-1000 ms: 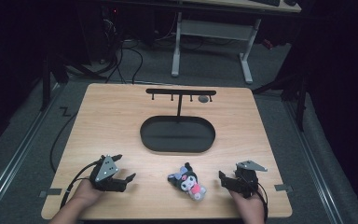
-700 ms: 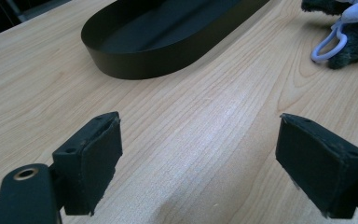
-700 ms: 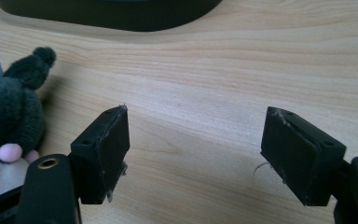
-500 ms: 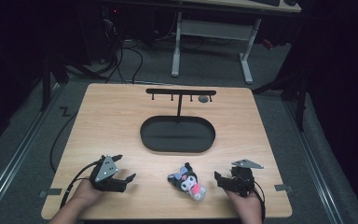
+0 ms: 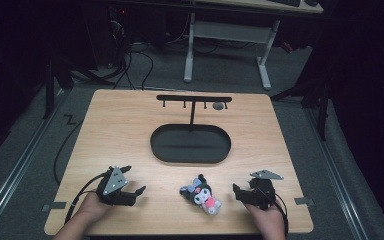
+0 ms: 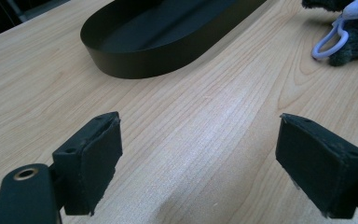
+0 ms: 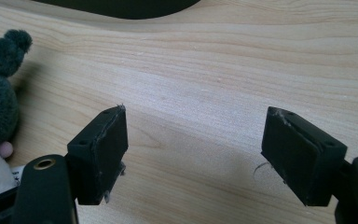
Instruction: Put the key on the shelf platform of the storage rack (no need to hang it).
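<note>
Plush toy [image 5: 201, 193] lies near the table's [image 5: 130, 130] front edge, between both tongs, left [image 5: 134, 193] and right [image 5: 238, 192], both gaping empty. Looks soft and light; pinch its dark head, or its lilac loop [image 6: 327, 41].

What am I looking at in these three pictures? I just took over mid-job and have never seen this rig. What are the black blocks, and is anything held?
A person sits at a wooden table with a hand-held two-jaw tool in each hand: the left gripper and the right gripper. The high view looks down from above the person. The other two pictures come from cameras riding on the grippers; the black blocks are each gripper's own pads. Both grippers stand open over bare wood and hold nothing. Between them lies a small dark plush toy with a pale loop. Farther back stands a black oval tray, and behind it a black T-shaped hook rack.
</note>
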Demonstrator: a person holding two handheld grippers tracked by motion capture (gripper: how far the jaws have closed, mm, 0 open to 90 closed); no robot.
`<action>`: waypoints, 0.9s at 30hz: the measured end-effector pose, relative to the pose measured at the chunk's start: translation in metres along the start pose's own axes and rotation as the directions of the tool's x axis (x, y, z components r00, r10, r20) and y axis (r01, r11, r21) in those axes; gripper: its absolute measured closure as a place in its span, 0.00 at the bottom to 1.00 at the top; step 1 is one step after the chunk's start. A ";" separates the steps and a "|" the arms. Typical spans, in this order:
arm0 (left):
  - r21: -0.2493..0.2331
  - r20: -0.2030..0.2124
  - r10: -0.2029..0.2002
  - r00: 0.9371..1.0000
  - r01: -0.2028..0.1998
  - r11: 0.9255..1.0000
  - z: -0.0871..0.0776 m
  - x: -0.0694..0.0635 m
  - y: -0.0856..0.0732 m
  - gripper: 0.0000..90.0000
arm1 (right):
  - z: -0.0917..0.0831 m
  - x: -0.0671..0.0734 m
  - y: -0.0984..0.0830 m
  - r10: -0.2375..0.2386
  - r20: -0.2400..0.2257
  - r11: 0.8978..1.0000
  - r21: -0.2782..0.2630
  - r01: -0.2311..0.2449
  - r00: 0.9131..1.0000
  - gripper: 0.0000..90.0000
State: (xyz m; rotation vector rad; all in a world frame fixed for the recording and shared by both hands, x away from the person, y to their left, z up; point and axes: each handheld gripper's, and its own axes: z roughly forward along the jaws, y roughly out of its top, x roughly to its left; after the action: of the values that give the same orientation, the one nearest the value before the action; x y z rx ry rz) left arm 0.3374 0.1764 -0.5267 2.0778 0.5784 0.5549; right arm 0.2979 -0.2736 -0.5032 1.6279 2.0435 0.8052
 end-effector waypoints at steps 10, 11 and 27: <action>0.002 0.001 -0.004 1.000 0.004 1.000 0.000 0.000 0.000 0.17 | -0.003 0.004 0.003 -0.052 -0.010 0.998 0.038 0.052 0.999 0.22; 0.002 0.000 -0.007 1.000 0.007 1.000 0.000 0.001 0.000 0.17 | -0.003 0.005 0.004 -0.059 -0.012 0.997 0.044 0.060 0.998 0.22; 0.001 0.004 -0.010 1.000 0.010 1.000 0.000 0.001 0.000 0.17 | -0.007 0.017 0.009 -0.132 -0.034 0.982 0.131 0.135 0.991 0.22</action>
State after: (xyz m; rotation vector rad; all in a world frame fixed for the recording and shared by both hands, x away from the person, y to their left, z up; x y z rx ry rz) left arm 0.3386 0.1771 -0.5263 2.0759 0.5864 0.5446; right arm 0.2965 -0.2566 -0.4911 1.5356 2.2397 0.6585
